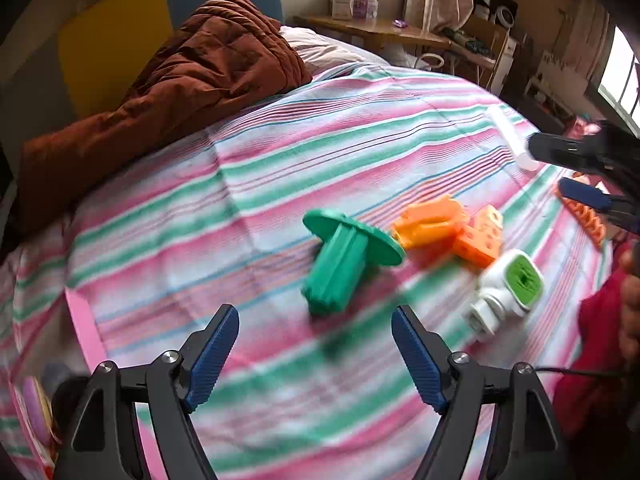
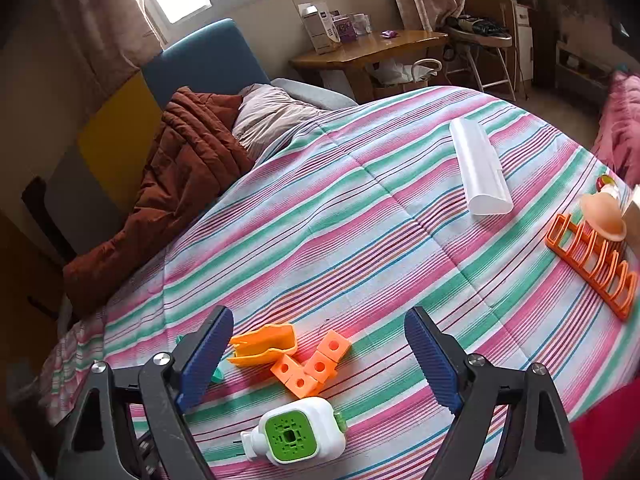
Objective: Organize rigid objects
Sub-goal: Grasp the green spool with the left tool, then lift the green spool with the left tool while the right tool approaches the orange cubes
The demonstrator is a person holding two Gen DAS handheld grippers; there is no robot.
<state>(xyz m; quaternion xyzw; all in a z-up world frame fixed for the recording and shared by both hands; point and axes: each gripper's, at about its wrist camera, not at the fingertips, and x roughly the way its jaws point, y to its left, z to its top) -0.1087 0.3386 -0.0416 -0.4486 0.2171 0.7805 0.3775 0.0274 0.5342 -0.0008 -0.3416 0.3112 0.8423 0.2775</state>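
A green flanged plastic part (image 1: 344, 264) lies on the striped bedspread, just ahead of my open, empty left gripper (image 1: 316, 356). Right of it lie an orange clip piece (image 1: 430, 222) (image 2: 264, 344), linked orange cubes (image 1: 480, 236) (image 2: 314, 364) and a white block with a green face (image 1: 506, 292) (image 2: 296, 434). My right gripper (image 2: 320, 360) is open and empty above the cubes; its fingers also show at the right edge of the left wrist view (image 1: 580, 172). An orange slotted rack (image 2: 592, 260) lies at the right.
A white tube-like case (image 2: 480, 168) lies further back on the bed. A brown quilt (image 1: 160, 92) is piled at the headboard. A peach disc (image 2: 604, 216) sits by the rack. A wooden desk (image 2: 368, 50) and chair stand beyond the bed.
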